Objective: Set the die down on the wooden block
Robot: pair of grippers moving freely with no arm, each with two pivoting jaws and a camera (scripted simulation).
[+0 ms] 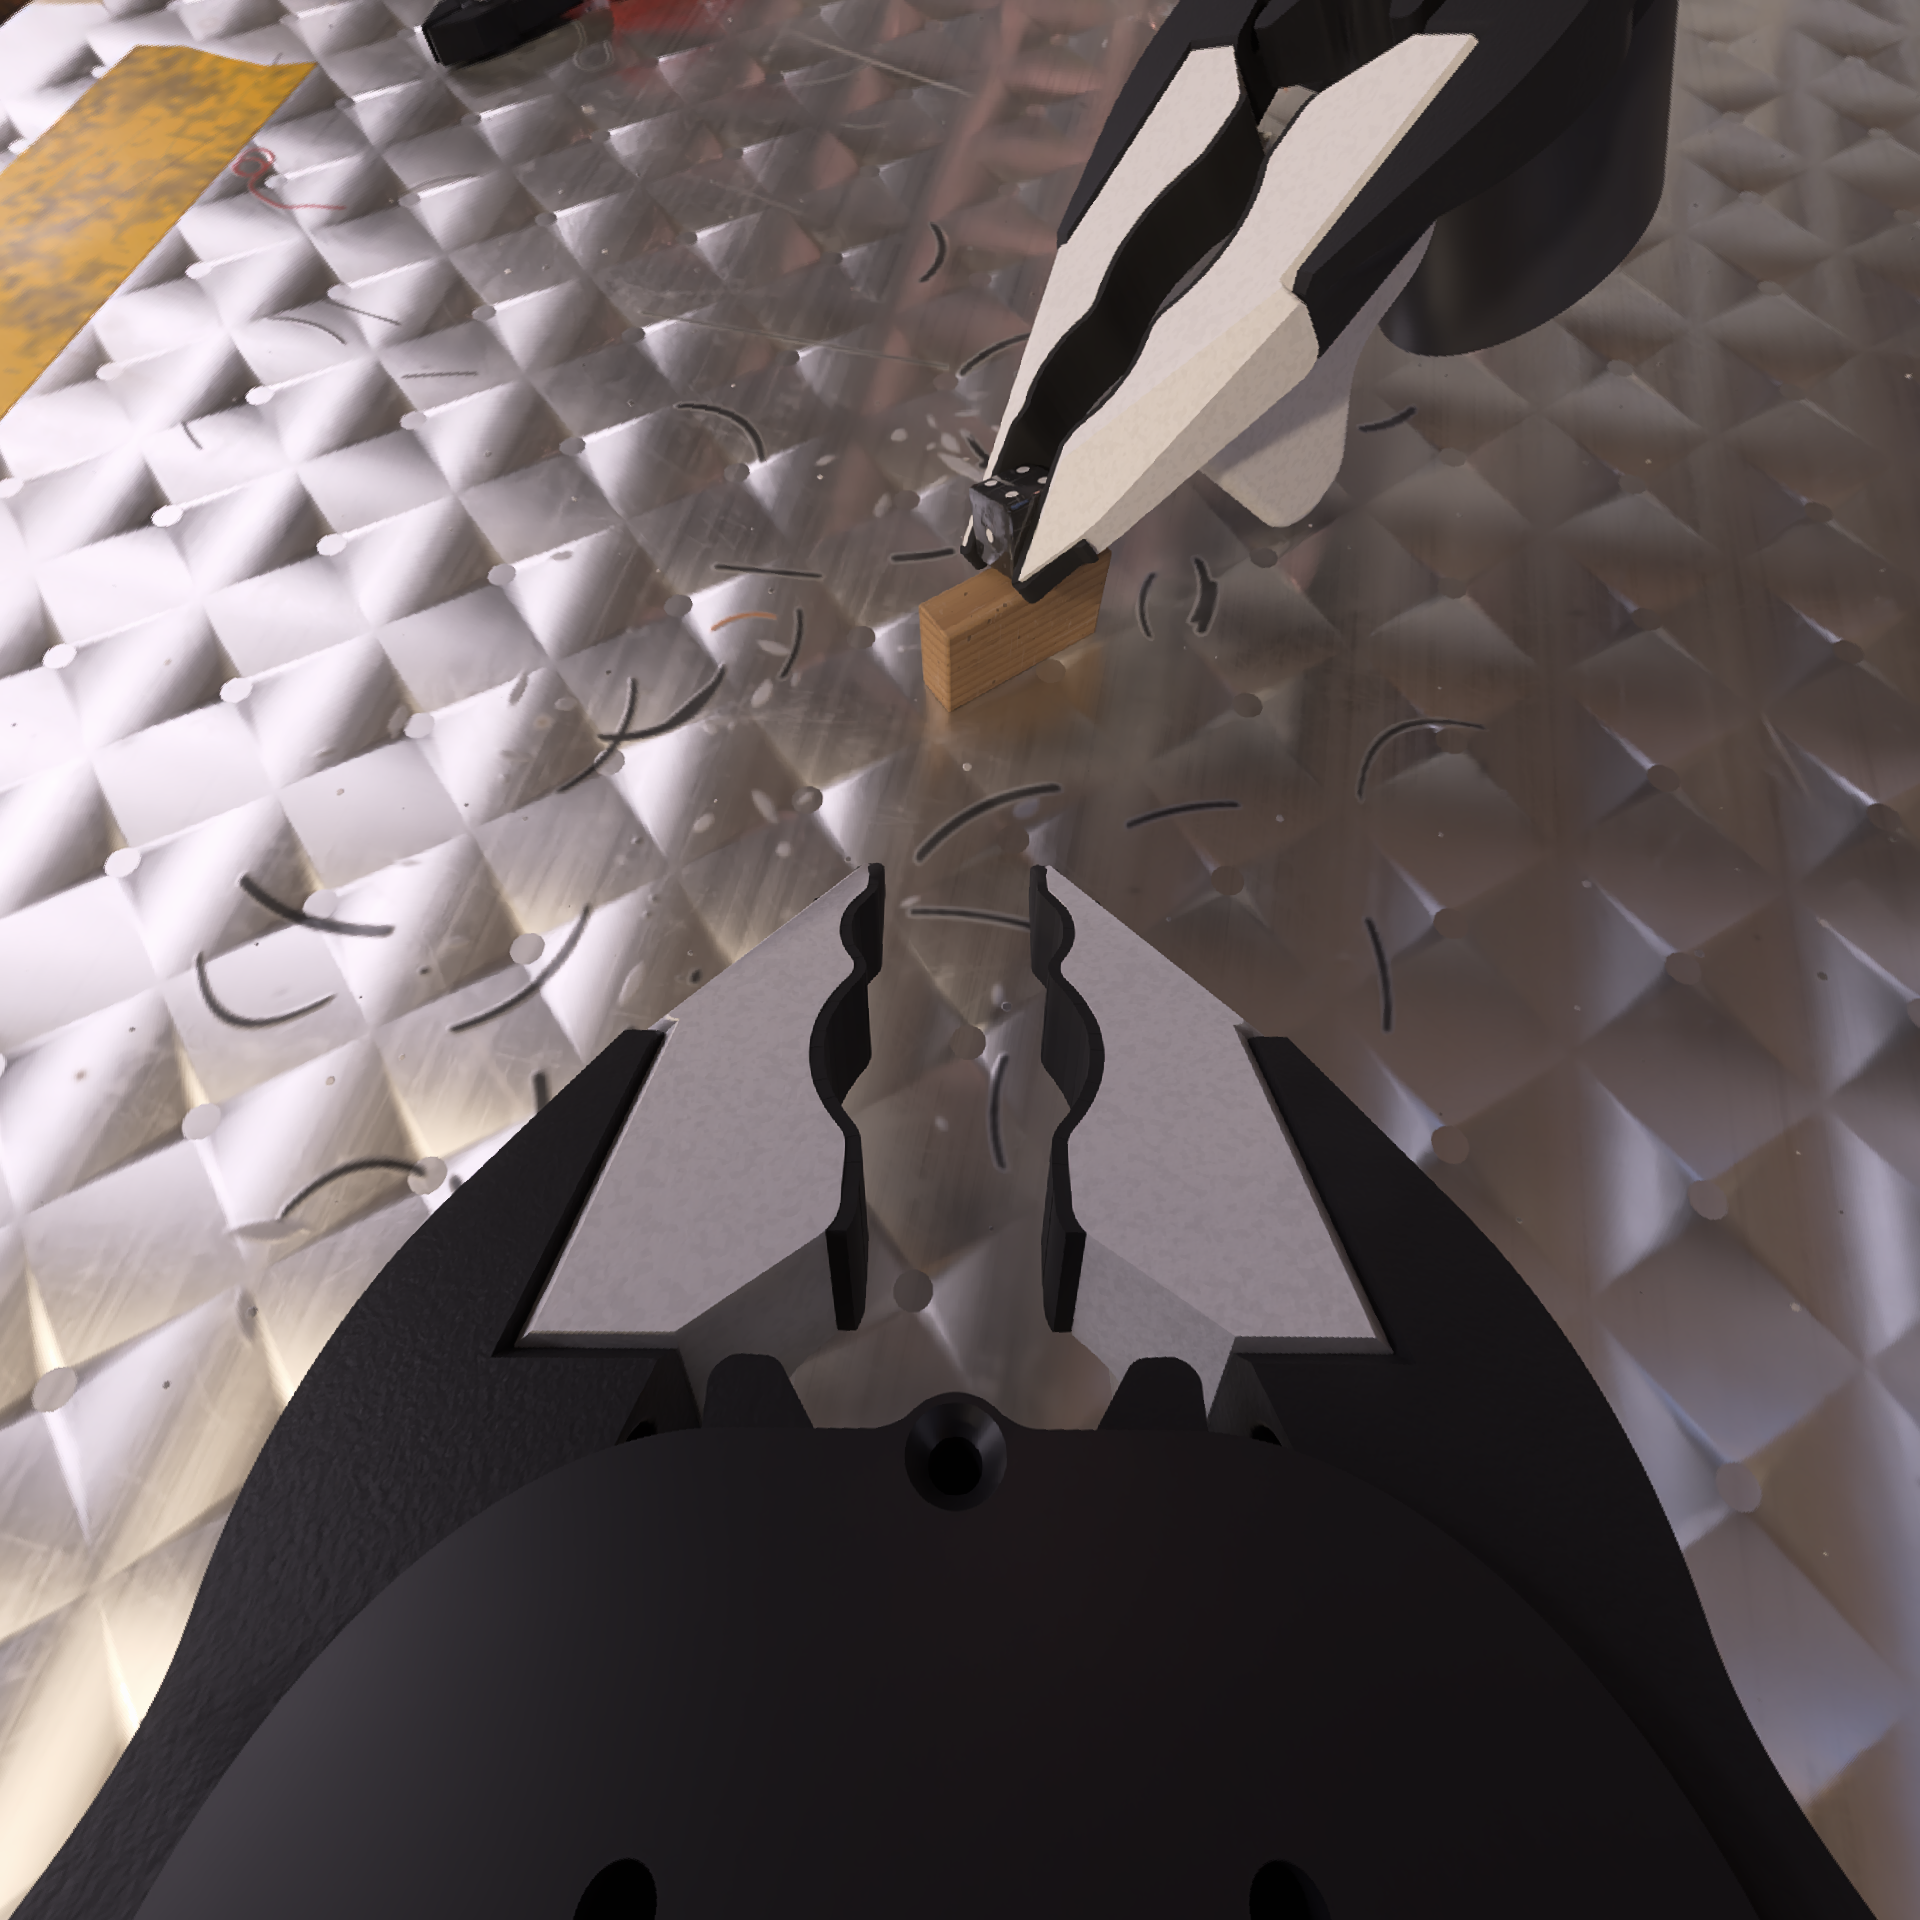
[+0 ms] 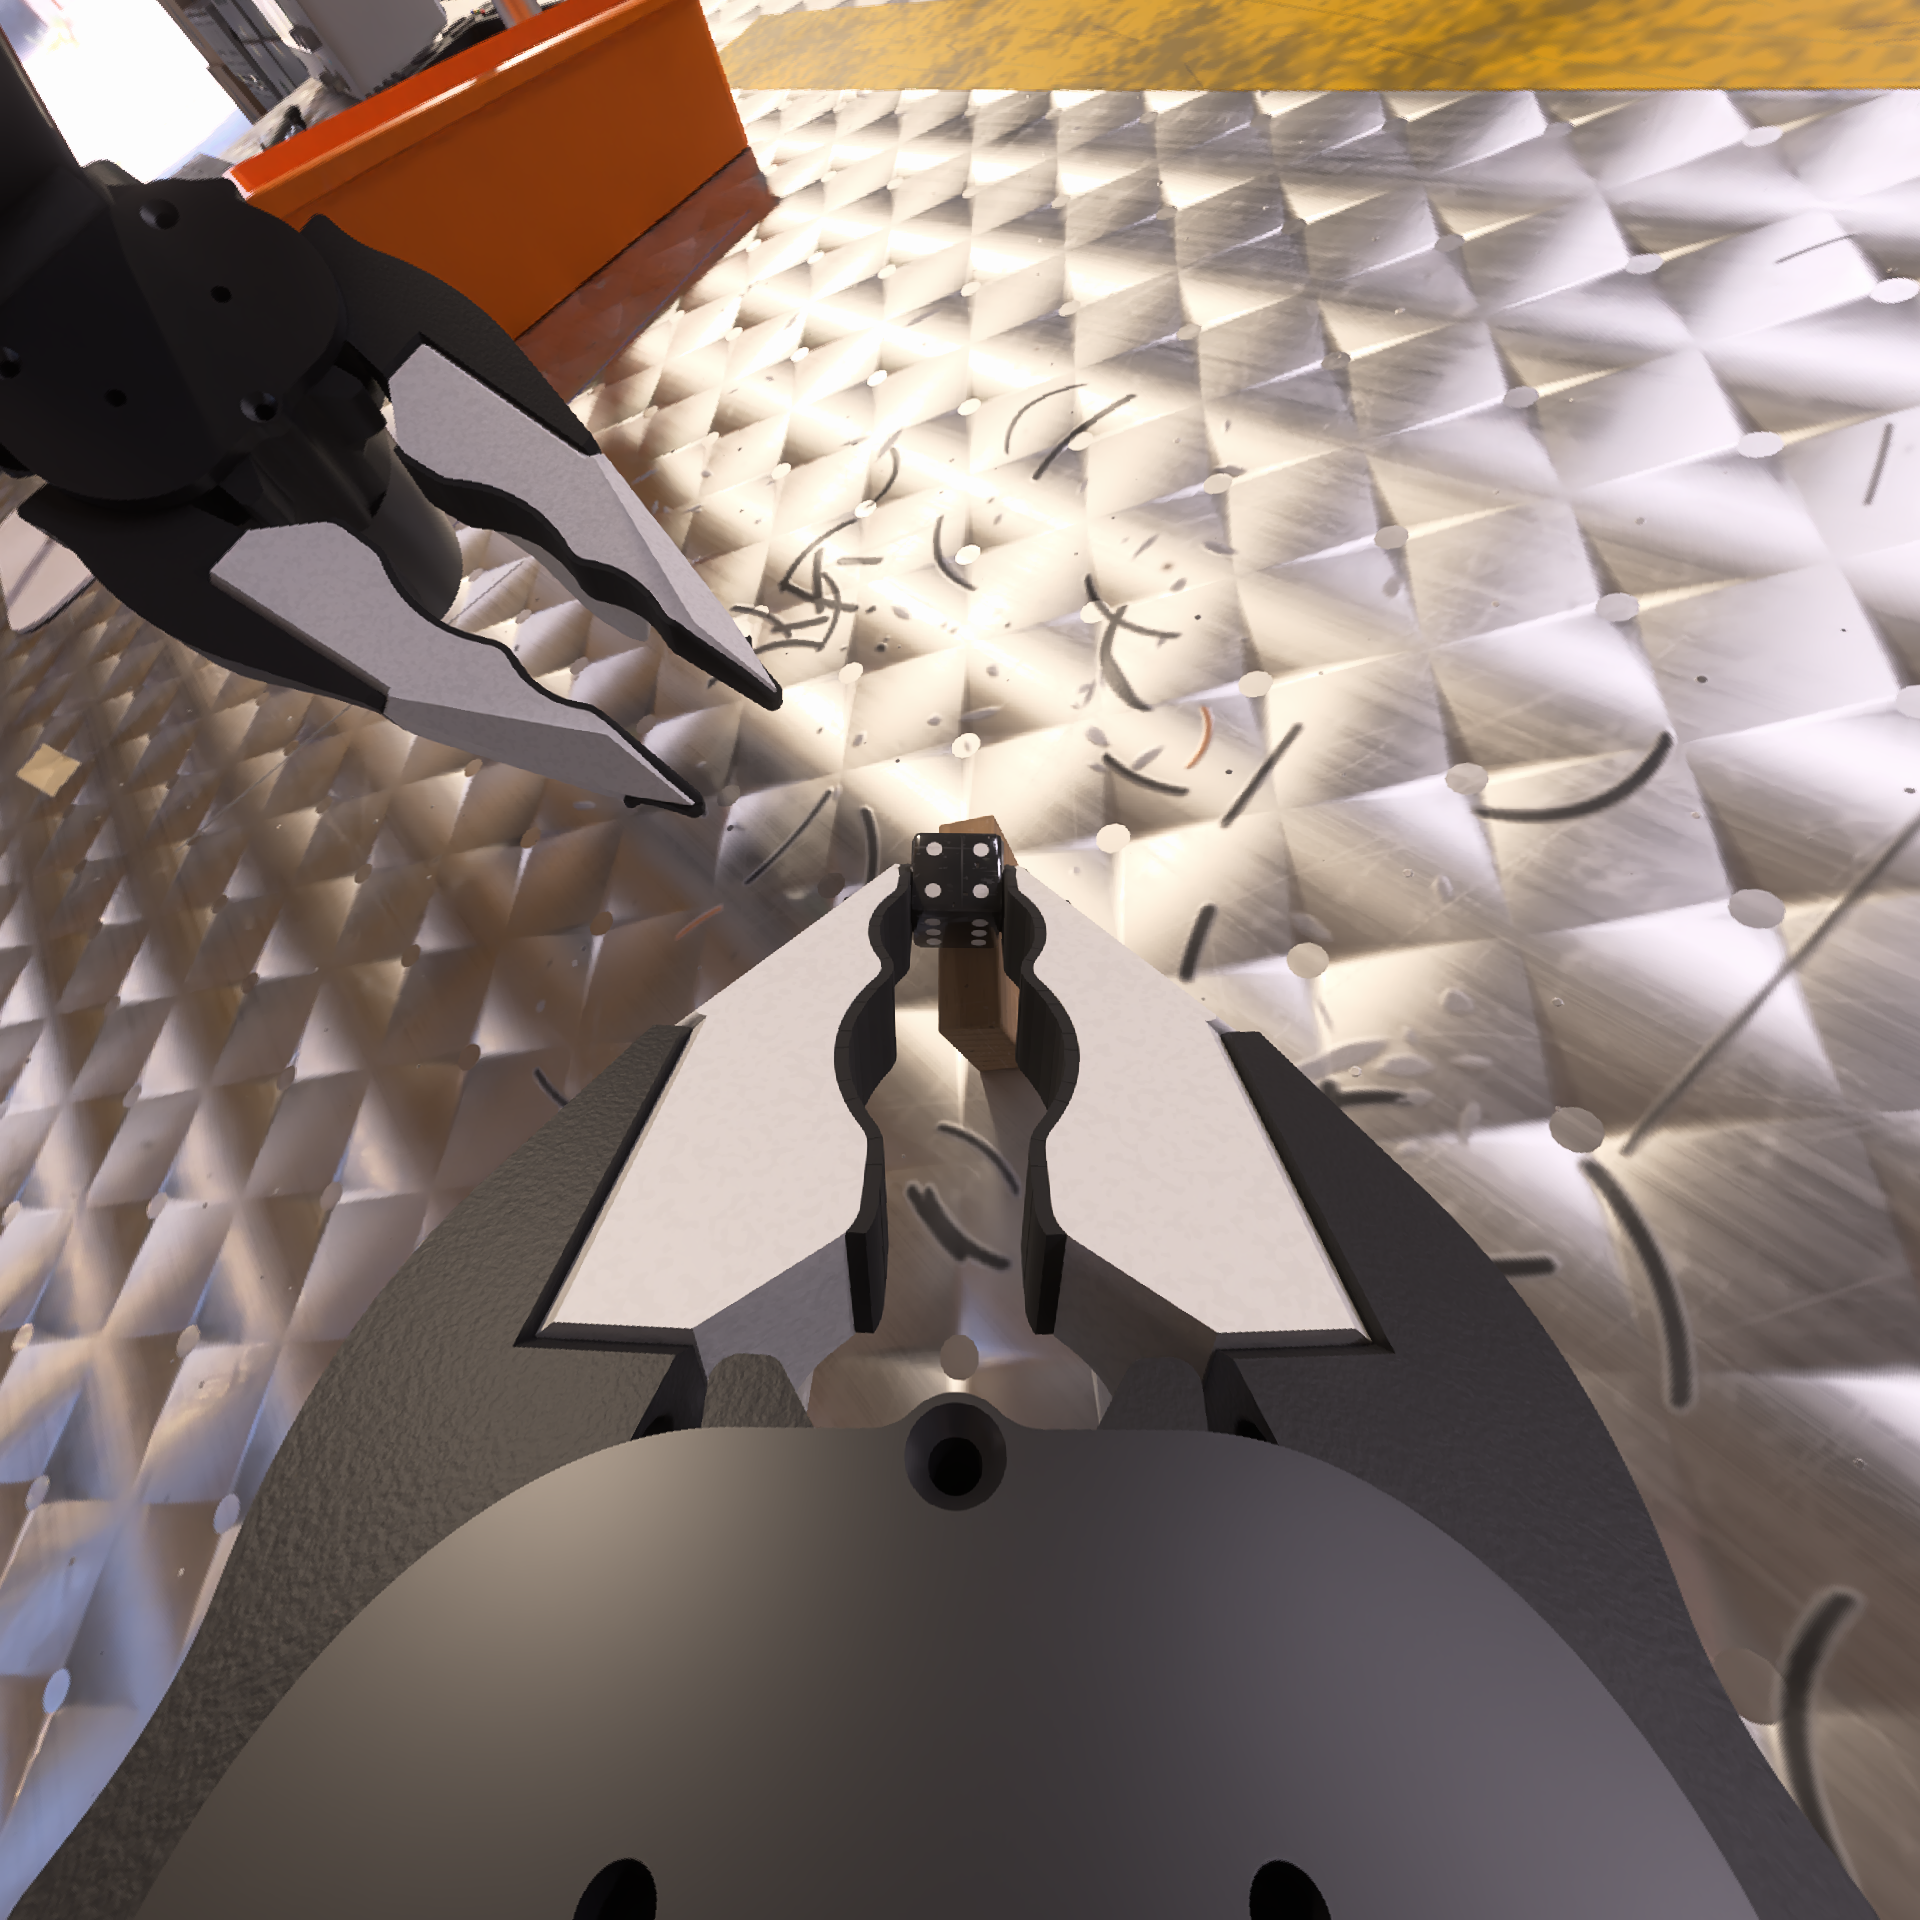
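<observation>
Orange bin [image 2: 499, 177], right wrist only

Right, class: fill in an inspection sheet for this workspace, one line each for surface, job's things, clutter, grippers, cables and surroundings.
Surface: shiny metal table with a quilted diamond pattern, dark curved scuff marks and a yellow strip along one side.
Job's things: black die with white pips, just above the wooden block, which lies flat on the table.
Clutter: a black object at the far edge, unclear what.
Grippers: right gripper shut on the die; left gripper open, holding nothing, apart from the block.
Cables: nothing seen.
Surroundings: orange bin on the table.
</observation>
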